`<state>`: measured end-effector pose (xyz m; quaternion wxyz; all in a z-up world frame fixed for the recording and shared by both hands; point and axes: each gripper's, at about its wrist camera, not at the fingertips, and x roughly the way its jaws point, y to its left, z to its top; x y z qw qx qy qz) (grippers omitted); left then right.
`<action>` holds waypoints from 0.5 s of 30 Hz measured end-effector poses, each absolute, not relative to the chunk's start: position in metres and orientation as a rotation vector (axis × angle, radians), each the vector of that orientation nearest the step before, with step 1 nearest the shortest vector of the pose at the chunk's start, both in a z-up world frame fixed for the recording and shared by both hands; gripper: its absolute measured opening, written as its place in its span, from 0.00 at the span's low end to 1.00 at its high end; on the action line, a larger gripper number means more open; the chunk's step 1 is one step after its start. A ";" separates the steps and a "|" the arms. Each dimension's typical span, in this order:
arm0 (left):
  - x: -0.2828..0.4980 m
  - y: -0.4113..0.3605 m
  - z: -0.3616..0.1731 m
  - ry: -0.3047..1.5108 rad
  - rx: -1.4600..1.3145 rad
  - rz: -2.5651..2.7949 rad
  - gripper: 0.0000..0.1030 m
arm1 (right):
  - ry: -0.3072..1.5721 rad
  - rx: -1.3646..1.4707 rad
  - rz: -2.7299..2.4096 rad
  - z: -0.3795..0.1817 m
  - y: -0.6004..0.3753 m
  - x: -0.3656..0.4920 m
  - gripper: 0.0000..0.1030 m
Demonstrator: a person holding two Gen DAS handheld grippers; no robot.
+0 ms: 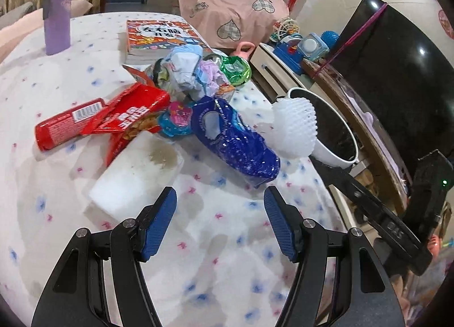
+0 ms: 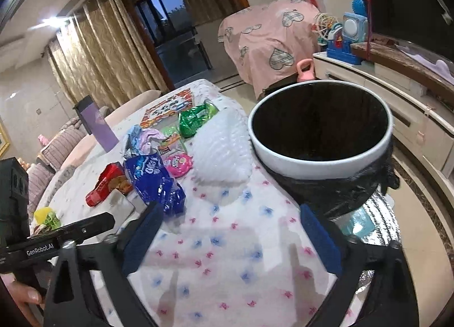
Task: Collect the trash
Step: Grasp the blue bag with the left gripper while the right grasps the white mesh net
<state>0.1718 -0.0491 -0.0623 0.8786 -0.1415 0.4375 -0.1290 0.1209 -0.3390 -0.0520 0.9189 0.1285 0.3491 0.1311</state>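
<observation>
Left gripper [image 1: 220,199]: mine, open, empty.
Right gripper [image 2: 231,219]: mine, open, empty.
Crinkled blue plastic wrapper [image 1: 238,139]: one, at 12 o'clock.
White-rimmed round bin [image 2: 320,125]: one, at 1 o'clock.

A purple tumbler [image 1: 56,12] with a dark lid stands upright far ahead and left of the fingers, on the flowered bench cloth [image 1: 221,242]. A thick children's book [image 1: 159,39] lies flat farther ahead, near the middle. Beyond the bench, a pink heart-printed cover [image 1: 232,6] drapes over something bulky. Ahead and to the right, toys [image 1: 300,49] crowd a cream cabinet [image 2: 397,105] beside a dark television [image 1: 397,71]. Gold curtains [image 2: 93,52] hang at the back.
</observation>
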 end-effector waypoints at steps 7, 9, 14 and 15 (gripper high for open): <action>0.195 -0.063 -0.061 0.946 -0.320 -0.309 0.63 | 0.722 0.237 0.317 -0.049 -0.334 0.145 0.55; 0.205 -0.067 -0.062 0.967 -0.338 -0.317 0.63 | 0.721 0.226 0.330 -0.047 -0.332 0.153 0.53; 0.224 -0.078 -0.068 0.986 -0.328 -0.309 0.63 | 0.749 0.206 0.368 -0.050 -0.330 0.177 0.46; 0.228 -0.080 -0.072 0.996 -0.330 -0.307 0.63 | 0.763 0.208 0.380 -0.053 -0.330 0.183 0.40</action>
